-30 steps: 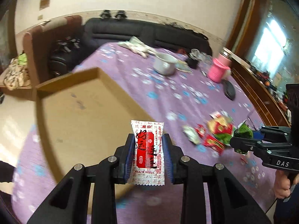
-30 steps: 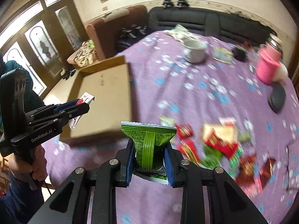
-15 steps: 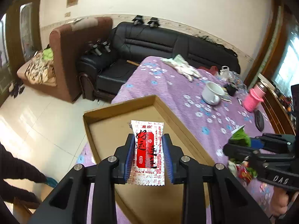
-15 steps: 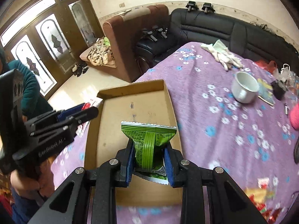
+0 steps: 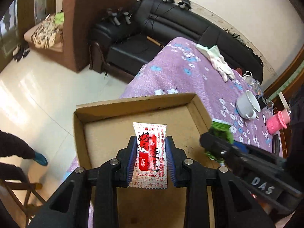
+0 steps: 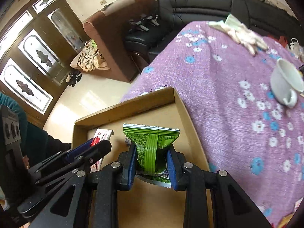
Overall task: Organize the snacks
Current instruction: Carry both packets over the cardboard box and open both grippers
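My left gripper (image 5: 150, 142) is shut on a white and red snack packet (image 5: 150, 152), held upright over the open cardboard box (image 5: 133, 104). My right gripper (image 6: 152, 148) is shut on a green snack packet (image 6: 152, 144), also over the box (image 6: 133, 106). In the left wrist view the right gripper (image 5: 214, 142) with its green packet (image 5: 221, 131) comes in from the right, over the box's right wall. In the right wrist view the left gripper (image 6: 93, 148) with the white and red packet (image 6: 101, 134) is at the left, over the box.
The box stands at the near left corner of a table with a purple flowered cloth (image 6: 228, 76). A white cup (image 6: 286, 81), a pink cup (image 5: 277, 121) and white gloves (image 5: 218, 60) lie further back. A black sofa (image 5: 171, 28) and brown armchair (image 5: 85, 19) stand beyond.
Both grippers have moved left from the pile of snacks on the table to over the cardboard box, each still holding its packet, and have come lower and closer to the box.
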`<state>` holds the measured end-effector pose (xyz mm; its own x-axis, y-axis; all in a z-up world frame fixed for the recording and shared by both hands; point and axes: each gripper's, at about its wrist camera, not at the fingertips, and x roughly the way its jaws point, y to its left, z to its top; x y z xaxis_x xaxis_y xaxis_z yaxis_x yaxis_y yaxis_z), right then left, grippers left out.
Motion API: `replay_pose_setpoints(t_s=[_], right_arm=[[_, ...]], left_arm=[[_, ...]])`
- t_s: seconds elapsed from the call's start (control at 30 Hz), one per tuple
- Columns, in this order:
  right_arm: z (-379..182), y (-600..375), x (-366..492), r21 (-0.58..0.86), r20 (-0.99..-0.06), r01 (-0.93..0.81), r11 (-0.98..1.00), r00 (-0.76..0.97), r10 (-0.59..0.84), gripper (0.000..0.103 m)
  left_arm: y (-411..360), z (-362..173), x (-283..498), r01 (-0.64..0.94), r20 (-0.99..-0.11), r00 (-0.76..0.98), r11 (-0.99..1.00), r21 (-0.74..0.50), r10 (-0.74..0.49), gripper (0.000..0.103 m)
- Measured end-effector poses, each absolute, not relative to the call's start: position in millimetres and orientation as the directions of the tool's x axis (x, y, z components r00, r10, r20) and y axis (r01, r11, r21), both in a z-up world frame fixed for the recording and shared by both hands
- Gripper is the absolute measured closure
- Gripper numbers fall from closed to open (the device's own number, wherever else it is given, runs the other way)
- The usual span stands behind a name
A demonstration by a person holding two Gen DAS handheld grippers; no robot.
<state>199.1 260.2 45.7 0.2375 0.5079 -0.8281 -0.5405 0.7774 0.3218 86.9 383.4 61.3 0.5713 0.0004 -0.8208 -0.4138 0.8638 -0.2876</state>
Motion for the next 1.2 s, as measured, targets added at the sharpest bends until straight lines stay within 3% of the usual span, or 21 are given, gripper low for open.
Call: replay_pose_setpoints(t_s=[0.83,1.0,1.2], right_arm=[[24.5,268.0,211.1,0.295,-0.846,-0.525,0.798,0.245,0.474,0.07],[29.3,258.7,210.9,0.305,-0.838,-0.522,0.796,0.251,0.485,0.062],[46.2,234.5,197.2,0.342,-0.804,-0.529,0.777,0.264,0.533,0.061]], left_arm=[[382.4,45.8,91.9,-0.437,-0.835,0.547,0.869,-0.233,0.051,0.069],[382.1,48.6,89.9,-0.443,-0.831,0.554,0.864,-0.241,0.052,0.063],[375.9,57.8,79.8,-0.44,-0.824,0.564,0.866,-0.239,0.059,0.06]])
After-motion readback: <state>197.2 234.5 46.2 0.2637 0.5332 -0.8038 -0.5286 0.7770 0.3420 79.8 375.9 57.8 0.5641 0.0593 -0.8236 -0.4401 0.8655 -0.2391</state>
